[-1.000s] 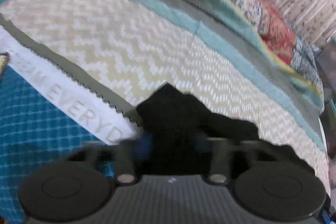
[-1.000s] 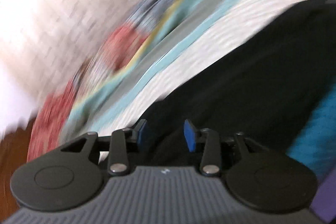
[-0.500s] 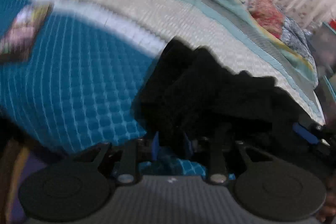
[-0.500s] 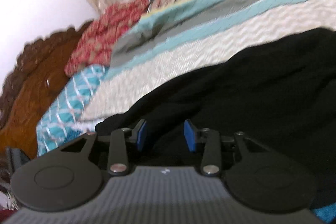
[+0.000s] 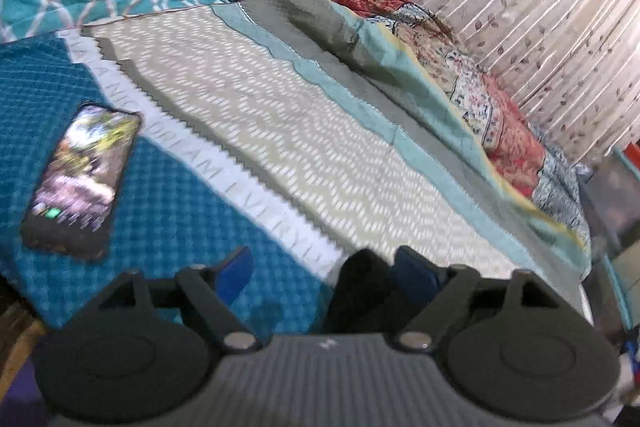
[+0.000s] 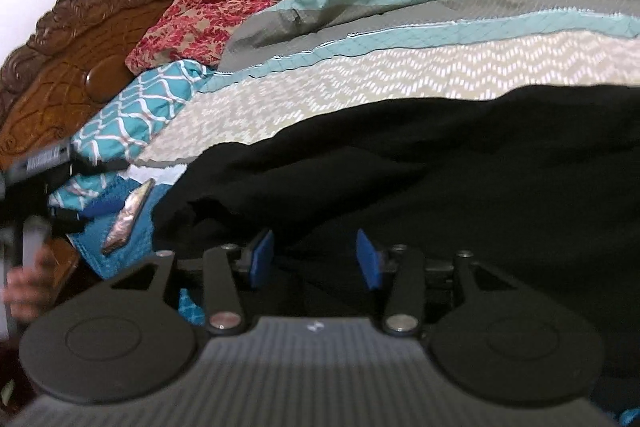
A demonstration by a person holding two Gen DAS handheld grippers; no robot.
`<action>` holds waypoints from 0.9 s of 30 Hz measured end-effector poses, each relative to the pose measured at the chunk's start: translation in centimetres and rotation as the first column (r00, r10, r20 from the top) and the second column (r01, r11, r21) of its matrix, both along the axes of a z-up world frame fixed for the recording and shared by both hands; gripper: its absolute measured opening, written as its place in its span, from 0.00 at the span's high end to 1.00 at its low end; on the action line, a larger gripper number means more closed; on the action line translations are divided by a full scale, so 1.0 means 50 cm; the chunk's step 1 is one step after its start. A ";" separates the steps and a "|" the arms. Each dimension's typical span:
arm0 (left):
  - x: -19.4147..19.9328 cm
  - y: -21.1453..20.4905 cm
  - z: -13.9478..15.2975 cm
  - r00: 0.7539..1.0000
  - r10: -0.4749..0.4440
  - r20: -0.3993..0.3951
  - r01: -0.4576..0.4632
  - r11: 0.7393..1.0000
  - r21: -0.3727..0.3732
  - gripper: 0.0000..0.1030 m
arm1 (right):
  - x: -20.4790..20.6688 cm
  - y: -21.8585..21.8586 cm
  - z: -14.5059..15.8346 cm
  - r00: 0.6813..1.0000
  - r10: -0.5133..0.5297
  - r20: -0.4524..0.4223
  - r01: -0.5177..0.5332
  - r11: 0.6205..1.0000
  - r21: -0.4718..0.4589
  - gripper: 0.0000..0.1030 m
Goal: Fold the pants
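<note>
One garment matters here, the black pants (image 6: 420,179), lying spread across the near part of the bed (image 5: 304,147) on its zigzag-patterned cover, with a bunched end reaching toward the teal quilted patch at the near left. Both tongs have just been opening. The left gripper (image 5: 326,273) now stands wide and released: a dark fold of the pants pokes up against its right-hand blue pad, but the other pad is well clear of cloth, so nothing is pinched. The right gripper (image 6: 316,257) is parted about halfway with black fabric lying between and beneath its pads; the pads do not appear to press on it, so I judge it released too. The cloth looks soft, limp and fairly light, with no stiffness to hold a crease, so it will likely sag and slide over the smooth cover if lifted by one point. A sensible hold would be on two corners of one edge at once, the waistband or the hem ends, pinching through all layers near the edge. A phone (image 5: 82,179) lies on the teal patch to the left, near the bunched end, and a dragged fold could catch it.
</note>
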State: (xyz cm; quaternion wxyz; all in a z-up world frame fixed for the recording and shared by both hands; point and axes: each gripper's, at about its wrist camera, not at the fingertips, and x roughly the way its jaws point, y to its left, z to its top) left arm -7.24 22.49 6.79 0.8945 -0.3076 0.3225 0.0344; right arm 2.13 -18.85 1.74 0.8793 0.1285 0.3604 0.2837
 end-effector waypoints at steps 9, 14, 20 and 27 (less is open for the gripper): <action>0.153 -0.150 -0.098 0.931 -0.312 -0.188 0.329 0.942 0.066 0.39 | -0.001 0.084 -0.052 0.992 0.116 0.042 -0.100 0.957 -0.271 0.57; 0.134 -0.144 -0.061 0.970 -0.225 -0.093 0.233 0.970 0.077 0.66 | -0.001 0.045 -0.034 0.997 0.072 0.026 -0.065 0.977 -0.204 0.96; 0.146 -0.092 -0.070 0.988 -0.131 -0.083 0.136 0.988 0.068 0.65 | -0.040 0.018 0.013 0.992 0.120 0.046 -0.111 0.980 -0.165 0.96; 0.154 -0.110 -0.106 0.984 -0.118 -0.130 0.139 0.976 0.166 0.42 | -0.061 0.040 -0.045 0.989 0.143 -0.045 -0.149 0.967 -0.207 0.90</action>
